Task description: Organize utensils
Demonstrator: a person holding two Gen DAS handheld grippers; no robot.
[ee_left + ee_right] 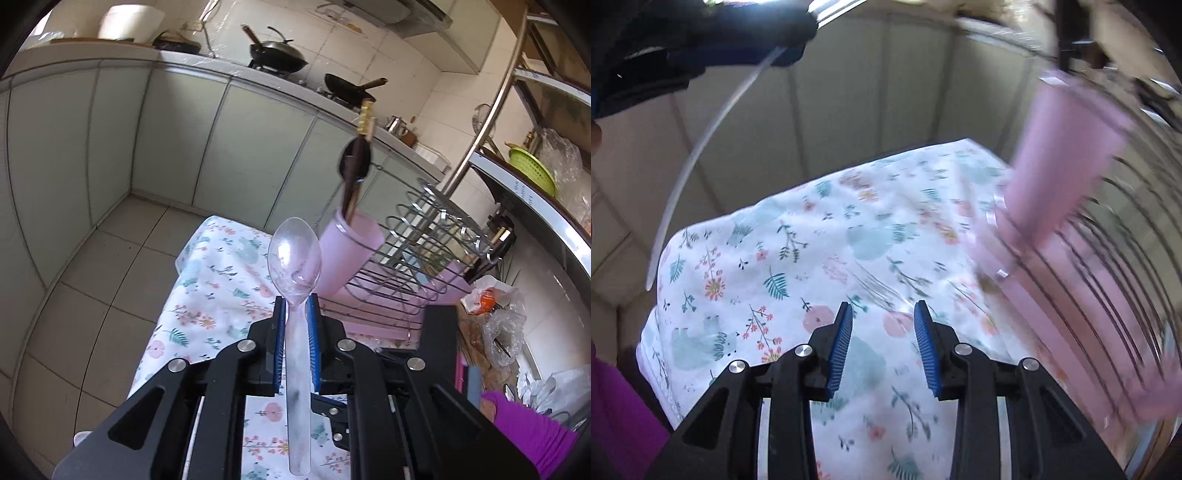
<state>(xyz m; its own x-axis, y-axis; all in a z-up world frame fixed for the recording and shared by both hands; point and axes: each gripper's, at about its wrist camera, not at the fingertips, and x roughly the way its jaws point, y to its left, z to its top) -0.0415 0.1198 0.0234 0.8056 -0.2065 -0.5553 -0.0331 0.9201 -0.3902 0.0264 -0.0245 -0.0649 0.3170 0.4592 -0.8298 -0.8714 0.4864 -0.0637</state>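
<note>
My left gripper (296, 306) is shut on the handle of a clear plastic spoon (294, 254), bowl pointing up and away, held above the floral tablecloth (207, 295). Just beyond it stands a pink cup (351, 243) holding a dark wooden spoon (354, 162) and chopsticks, at the end of a wire dish rack (424, 251). In the right wrist view my right gripper (882, 314) is open and empty over the floral tablecloth (812, 258). The pink cup (1067, 155) is blurred at the right. The clear spoon's handle (701, 147) hangs from the left gripper at top left.
The rack sits on a pink tray (376, 325). Pale cabinets (184, 140) and a tiled floor (92, 266) lie beyond the table edge. Woks (277, 55) sit on the stove. Plastic bags and clutter (498, 314) lie right of the rack.
</note>
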